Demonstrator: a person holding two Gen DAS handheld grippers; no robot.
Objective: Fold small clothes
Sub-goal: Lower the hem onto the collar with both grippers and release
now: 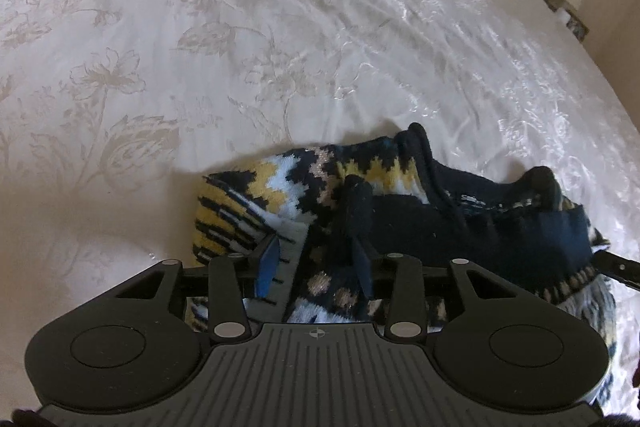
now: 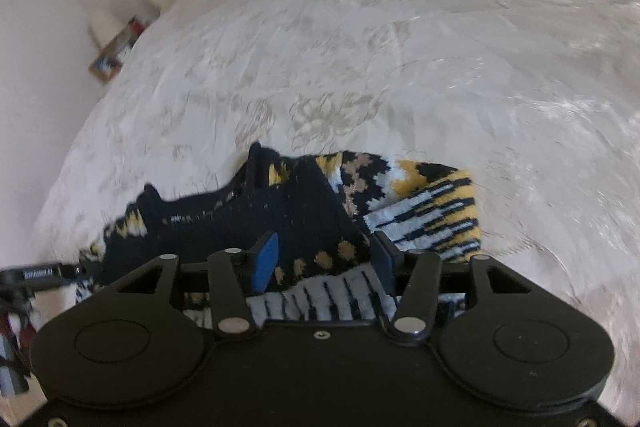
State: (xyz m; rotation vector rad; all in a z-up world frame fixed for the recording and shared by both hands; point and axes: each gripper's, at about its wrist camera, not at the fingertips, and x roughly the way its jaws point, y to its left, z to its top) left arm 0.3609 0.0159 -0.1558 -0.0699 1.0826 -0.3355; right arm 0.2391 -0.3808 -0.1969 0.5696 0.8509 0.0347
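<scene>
Left wrist: both grippers, left (image 1: 316, 259) and right (image 2: 324, 259), spread over the sweater (image 1: 400, 211) (soft, floppy); its hem looks the best place to grip.

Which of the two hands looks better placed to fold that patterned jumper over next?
Probably the left. The left gripper has its jaws around a raised fold of the navy, yellow and white knitted sweater, ready to lift. The right gripper only straddles flat fabric, jaws apart, on the cream floral bedspread.
</scene>
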